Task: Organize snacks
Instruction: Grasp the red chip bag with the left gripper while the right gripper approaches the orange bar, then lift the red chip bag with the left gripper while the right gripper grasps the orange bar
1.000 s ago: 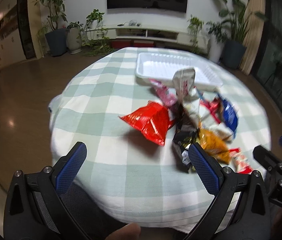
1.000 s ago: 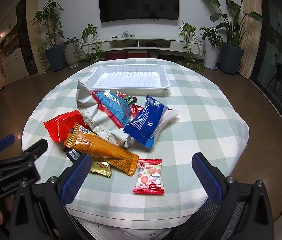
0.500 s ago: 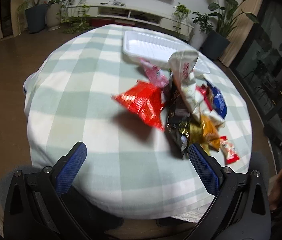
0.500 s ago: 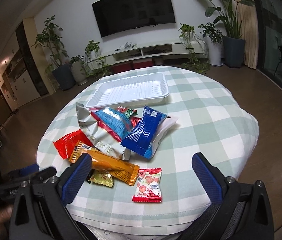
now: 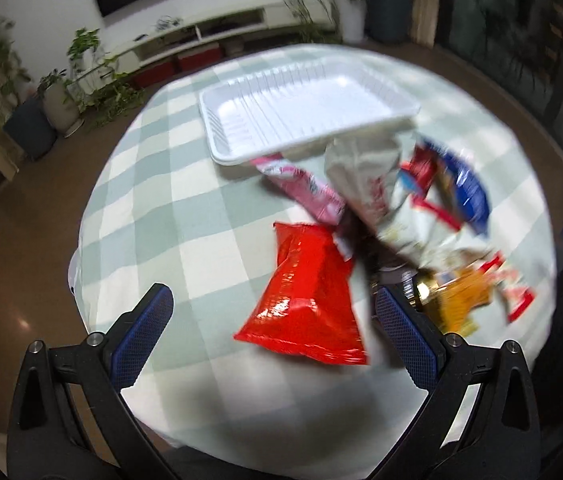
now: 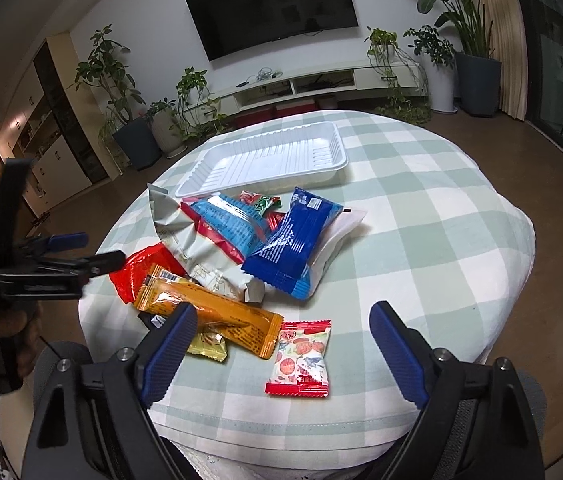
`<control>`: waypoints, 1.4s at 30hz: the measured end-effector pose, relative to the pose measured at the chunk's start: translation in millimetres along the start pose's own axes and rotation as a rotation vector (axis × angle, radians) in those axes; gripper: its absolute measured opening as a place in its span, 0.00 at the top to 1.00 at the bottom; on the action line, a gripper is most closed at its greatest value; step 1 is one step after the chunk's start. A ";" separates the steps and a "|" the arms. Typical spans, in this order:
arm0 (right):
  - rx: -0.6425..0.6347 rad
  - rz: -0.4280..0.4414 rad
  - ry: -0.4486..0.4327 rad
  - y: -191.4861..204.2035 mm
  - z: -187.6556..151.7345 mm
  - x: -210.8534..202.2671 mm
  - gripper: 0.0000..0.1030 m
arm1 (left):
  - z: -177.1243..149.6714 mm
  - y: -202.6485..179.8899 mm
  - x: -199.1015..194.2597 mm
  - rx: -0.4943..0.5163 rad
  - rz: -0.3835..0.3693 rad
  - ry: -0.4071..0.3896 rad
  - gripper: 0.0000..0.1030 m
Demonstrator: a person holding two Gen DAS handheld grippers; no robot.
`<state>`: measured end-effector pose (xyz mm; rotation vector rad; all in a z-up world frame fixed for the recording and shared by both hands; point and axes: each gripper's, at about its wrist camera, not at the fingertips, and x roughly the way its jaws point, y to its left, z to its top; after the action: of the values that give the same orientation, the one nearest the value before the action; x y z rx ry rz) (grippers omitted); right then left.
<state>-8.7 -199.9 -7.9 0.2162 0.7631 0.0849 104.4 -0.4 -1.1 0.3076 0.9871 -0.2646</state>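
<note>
A pile of snack packets lies on the round checked table [image 6: 421, 216]. A white tray [image 6: 265, 160] stands empty behind the pile; it also shows in the left wrist view [image 5: 305, 108]. My left gripper [image 5: 273, 320] is open and empty, just above a red bag [image 5: 309, 296]; it also appears at the left of the right wrist view [image 6: 81, 252]. My right gripper [image 6: 277, 332] is open and empty near the table's front edge, over a small red-and-white candy packet [image 6: 301, 356]. An orange bar [image 6: 209, 312] and a blue packet [image 6: 297, 236] lie close by.
A silver bag [image 6: 185, 240], a pink packet [image 5: 305, 192] and a small yellow packet [image 6: 209, 344] sit in the pile. A TV stand [image 6: 321, 84] and potted plants [image 6: 133, 136] line the far wall. Brown floor surrounds the table.
My left gripper has swung in over the table and closer to the red bag. My right gripper has risen and moved forward a little. Both stay open.
</note>
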 end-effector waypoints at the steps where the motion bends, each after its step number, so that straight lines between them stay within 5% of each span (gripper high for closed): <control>1: 0.000 0.003 0.004 -1.2 0.0 1.1 0.12 | 0.7 0.6 6.5 0.011 0.003 0.017 0.03; 5: 0.016 0.023 0.007 -6.1 -0.2 3.5 0.12 | 6.6 1.0 27.3 0.044 -0.057 0.083 0.16; 8: 0.027 0.040 0.012 -8.5 -0.2 5.7 0.12 | 12.1 -3.3 37.7 0.067 -0.094 0.103 0.16; 21: 0.027 0.009 0.003 -15.8 1.2 8.0 0.12 | 21.6 -17.4 89.0 0.164 -0.038 0.225 0.20; 24: 0.027 0.007 0.003 -16.8 1.2 10.0 0.12 | 21.3 -17.4 96.5 0.161 -0.066 0.237 0.38; 32: 0.021 0.016 0.010 -16.6 0.5 12.2 0.12 | 20.0 -13.6 95.6 0.121 -0.131 0.217 0.66; 42: 0.032 -0.010 0.038 -20.3 7.8 18.1 0.12 | -1.9 19.8 76.6 -0.034 -0.221 0.146 0.68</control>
<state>9.7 -218.1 -19.2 0.2416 0.8033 0.0672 150.2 12.6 -64.3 0.1884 1.1709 -0.4307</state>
